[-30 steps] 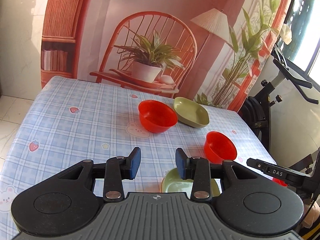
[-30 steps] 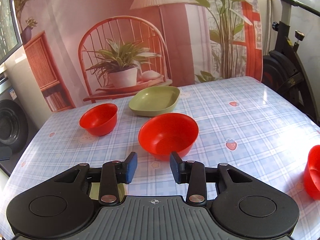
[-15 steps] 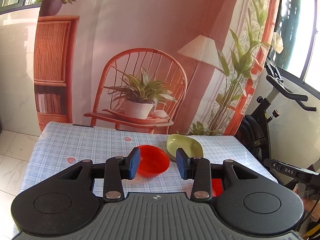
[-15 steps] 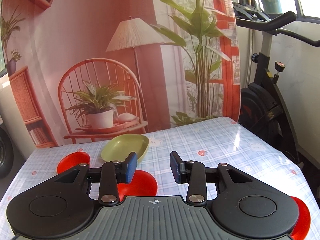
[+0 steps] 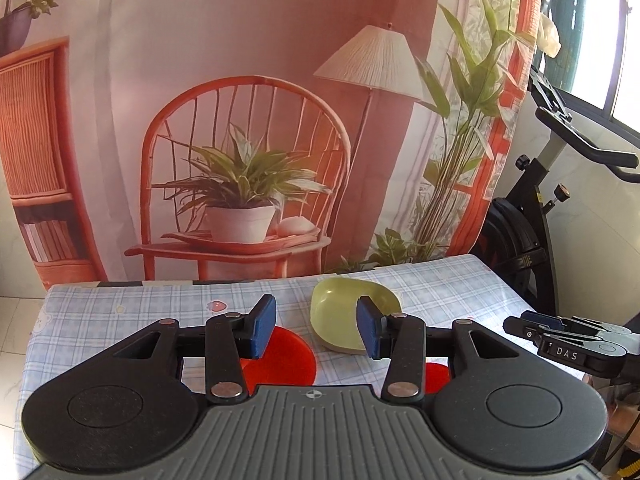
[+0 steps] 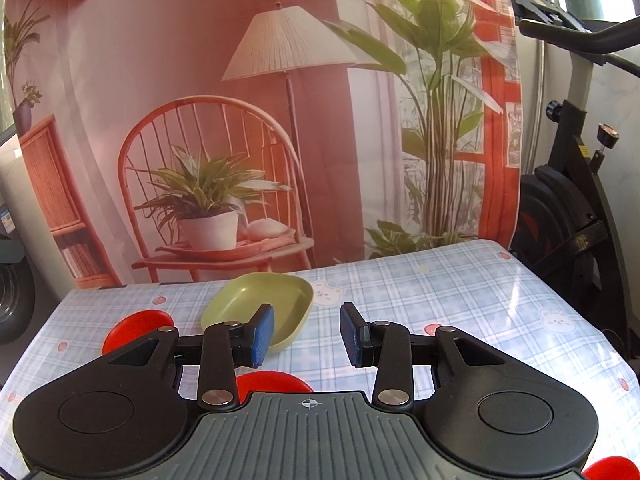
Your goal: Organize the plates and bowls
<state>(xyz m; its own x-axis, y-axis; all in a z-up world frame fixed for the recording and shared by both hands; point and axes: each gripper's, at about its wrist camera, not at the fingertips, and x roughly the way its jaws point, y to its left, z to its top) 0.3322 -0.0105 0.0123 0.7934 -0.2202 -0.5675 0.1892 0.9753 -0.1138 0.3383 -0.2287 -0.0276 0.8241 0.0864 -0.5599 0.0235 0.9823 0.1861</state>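
A pale green dish (image 5: 340, 314) lies near the far edge of the checked table (image 5: 120, 320). Closer in the left wrist view are a red bowl (image 5: 284, 356) and a second red bowl (image 5: 436, 374), both partly hidden by my left gripper (image 5: 316, 330). Its jaws are opening, with nothing between them, above and short of the dishes. My right gripper (image 6: 307, 336) also hangs open and empty, well above the green dish (image 6: 260, 300). Red bowls show at the left (image 6: 136, 326), under the fingers (image 6: 276, 382) and at the bottom right corner (image 6: 608, 468).
A printed backdrop (image 5: 240, 120) with a chair, plant and lamp hangs just behind the table. An exercise bike (image 6: 580, 220) stands to the table's right. The right gripper (image 5: 560, 336) shows at the right edge of the left wrist view.
Both grippers have drawn back and risen from the table, so the bowls sit lower and farther in each view. The left jaws stand slightly wider; the near green dish is out of sight.
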